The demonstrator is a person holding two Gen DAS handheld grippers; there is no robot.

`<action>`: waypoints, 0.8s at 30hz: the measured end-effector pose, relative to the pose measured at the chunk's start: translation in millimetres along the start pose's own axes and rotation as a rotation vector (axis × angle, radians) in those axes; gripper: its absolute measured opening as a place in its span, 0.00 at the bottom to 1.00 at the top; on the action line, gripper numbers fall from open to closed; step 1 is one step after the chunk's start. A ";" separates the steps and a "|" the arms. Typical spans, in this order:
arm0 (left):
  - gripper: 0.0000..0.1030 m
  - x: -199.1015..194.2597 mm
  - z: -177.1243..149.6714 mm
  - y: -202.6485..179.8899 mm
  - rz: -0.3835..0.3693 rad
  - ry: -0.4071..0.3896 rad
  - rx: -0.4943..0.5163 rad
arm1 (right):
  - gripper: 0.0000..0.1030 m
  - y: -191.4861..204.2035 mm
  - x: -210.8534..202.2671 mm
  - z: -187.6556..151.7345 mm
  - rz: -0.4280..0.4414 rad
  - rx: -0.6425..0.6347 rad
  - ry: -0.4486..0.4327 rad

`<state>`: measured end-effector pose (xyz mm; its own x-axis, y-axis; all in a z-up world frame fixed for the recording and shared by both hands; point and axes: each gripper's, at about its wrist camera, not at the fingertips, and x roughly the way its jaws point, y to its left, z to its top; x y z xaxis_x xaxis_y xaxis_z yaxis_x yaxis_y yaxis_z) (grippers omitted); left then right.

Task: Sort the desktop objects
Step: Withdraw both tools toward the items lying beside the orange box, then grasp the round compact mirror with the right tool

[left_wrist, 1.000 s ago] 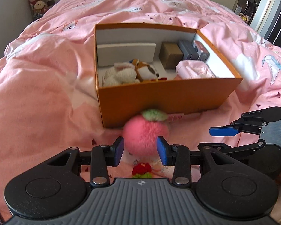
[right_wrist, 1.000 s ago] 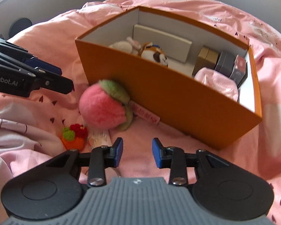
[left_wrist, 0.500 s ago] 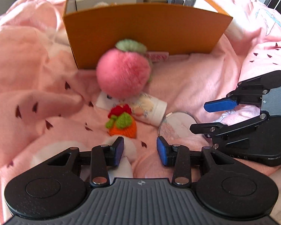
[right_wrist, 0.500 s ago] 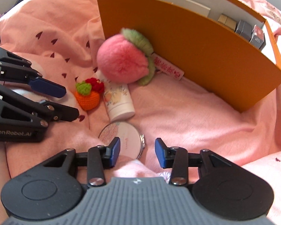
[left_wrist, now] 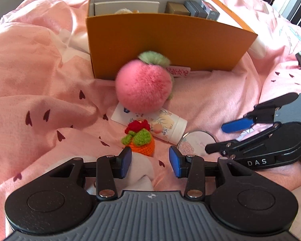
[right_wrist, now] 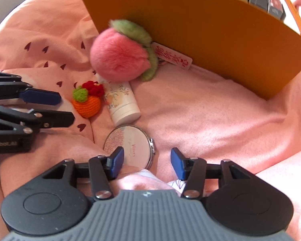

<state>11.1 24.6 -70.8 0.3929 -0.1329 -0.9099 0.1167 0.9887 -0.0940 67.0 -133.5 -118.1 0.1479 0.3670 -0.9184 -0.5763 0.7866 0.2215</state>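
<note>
covering the whole bed, a pink blanket (left_wrist: 40,64) carries the orange box (left_wrist: 166,46), the landmark here. leaning against the box's near wall is a fluffy pink peach plush (left_wrist: 143,85). nearer than the plush lies a white floral tube (left_wrist: 168,126), partly under it. just beside the tube sits a crocheted orange fruit (right_wrist: 87,102), and a round compact mirror (right_wrist: 130,146) lies nearest of all. left gripper (left_wrist: 149,161) hangs over the crocheted fruit, jaws opening, nothing between them. right gripper (right_wrist: 146,162) hangs over the mirror, jaws opening, gripping nothing.
</note>
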 end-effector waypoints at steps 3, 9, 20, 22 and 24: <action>0.53 -2.1 2.3 4.1 0.014 -0.020 0.000 | 0.52 -2.8 10.3 1.8 0.057 0.017 0.024; 0.54 -3.5 6.5 15.4 0.048 -0.029 -0.021 | 0.51 -22.2 35.6 3.5 0.191 0.120 0.078; 0.55 -1.8 5.5 16.1 0.050 -0.014 -0.011 | 0.27 -5.3 26.5 4.4 0.168 0.065 0.058; 0.55 -1.5 5.4 16.5 0.048 -0.010 -0.007 | 0.20 -2.5 16.2 5.4 0.180 0.052 0.034; 0.55 -1.6 5.1 17.4 0.044 -0.008 -0.007 | 0.16 1.4 2.5 6.8 0.198 0.037 0.004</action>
<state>17.2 41.6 -68.9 0.4050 -0.0901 -0.9099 0.0929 0.9940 -0.0571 72.0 -128.1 -117.8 0.0314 0.5141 -0.8571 -0.5636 0.7173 0.4096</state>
